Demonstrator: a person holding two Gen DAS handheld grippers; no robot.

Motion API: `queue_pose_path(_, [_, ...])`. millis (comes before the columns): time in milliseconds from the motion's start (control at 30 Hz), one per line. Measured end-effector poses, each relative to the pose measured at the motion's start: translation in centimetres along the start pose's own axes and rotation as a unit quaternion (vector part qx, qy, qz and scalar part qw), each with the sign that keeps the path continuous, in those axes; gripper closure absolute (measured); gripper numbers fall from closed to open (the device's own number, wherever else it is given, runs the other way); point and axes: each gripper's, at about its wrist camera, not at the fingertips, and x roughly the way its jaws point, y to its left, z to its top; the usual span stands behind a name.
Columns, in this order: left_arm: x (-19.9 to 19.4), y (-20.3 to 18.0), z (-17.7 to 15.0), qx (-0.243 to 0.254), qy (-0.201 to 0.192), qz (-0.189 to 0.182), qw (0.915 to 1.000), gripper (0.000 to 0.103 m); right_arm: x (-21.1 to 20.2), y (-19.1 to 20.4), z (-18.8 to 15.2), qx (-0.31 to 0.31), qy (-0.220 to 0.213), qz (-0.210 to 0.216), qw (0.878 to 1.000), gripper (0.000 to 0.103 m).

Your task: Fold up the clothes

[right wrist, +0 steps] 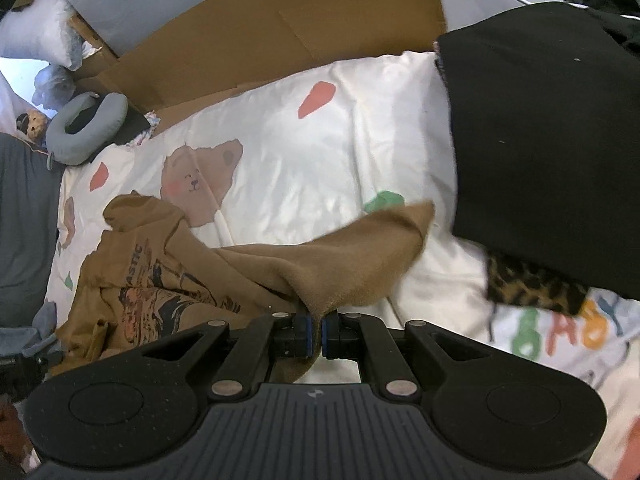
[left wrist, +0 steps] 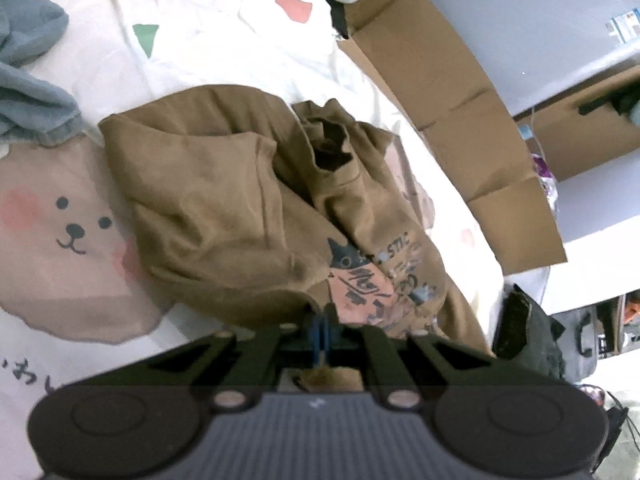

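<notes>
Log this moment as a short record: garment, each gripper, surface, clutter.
garment: brown shirt with printed graphic, crumpled, not yet folded
left gripper: shut on shirt fabric by the print
right gripper: shut on a plain shirt edge, lifted off the bed
surface: white bedsheet with bear prints
clutter: black garment, cardboard, blue cloth

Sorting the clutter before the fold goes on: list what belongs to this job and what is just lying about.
Belongs to the job:
- brown printed shirt
- left tool, shut on the shirt
- right tool, shut on the shirt
- bear-print bedsheet, the work surface

Just lying about:
- cardboard box
- black garment
- grey neck pillow
- blue-grey garment
</notes>
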Motion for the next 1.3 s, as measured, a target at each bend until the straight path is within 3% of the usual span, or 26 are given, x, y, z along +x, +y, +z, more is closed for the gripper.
queue_pose_path(400, [-0.5, 3.6, 0.3, 0.004, 0.031, 0.006, 0.9995, 0.101, -2.6, -3.4, -3.6, 0.052, 0.043, -0.003, 0.998, 0.098])
queue_pose_path(667, [-1.9, 4.7, 0.1, 0.007, 0.031, 0.028, 0.9991, 0.101, -4.6, -4.3, -2.6, 0.06, 0.025, -0.022, 0.998, 0.093])
queue_pose_path(733, [-2.3, 5.4, 0.4, 0.008, 0.035, 0.035, 0.9987, 0.101, -5.2, -4.7, -2.0, 0.061, 0.016, -0.029, 0.998, 0.084])
queue_pose_path(800, [-2.7, 6.1, 0.5, 0.011, 0.039, 0.043, 0.9983, 0.101, -5.7, -4.9, -1.4, 0.06, 0.004, -0.035, 0.998, 0.068])
queue_pose_path(1000, [-4.0, 8.1, -0.1, -0.002, 0.04, 0.067, 0.9969, 0.101, -5.4, -4.6, 0.1, 0.059, -0.016, -0.029, 0.998, 0.062])
queue_pose_path(1133, [-4.3, 8.5, -0.5, -0.016, 0.05, 0.078, 0.9956, 0.098, -3.8, -3.9, 1.0, 0.049, -0.015, -0.023, 0.998, 0.059])
queue_pose_path(1300, [-6.0, 9.1, -0.4, -0.026, 0.035, 0.106, 0.9934, 0.094, -0.7, -2.6, 2.2, 0.032, -0.004, -0.003, 0.999, 0.058])
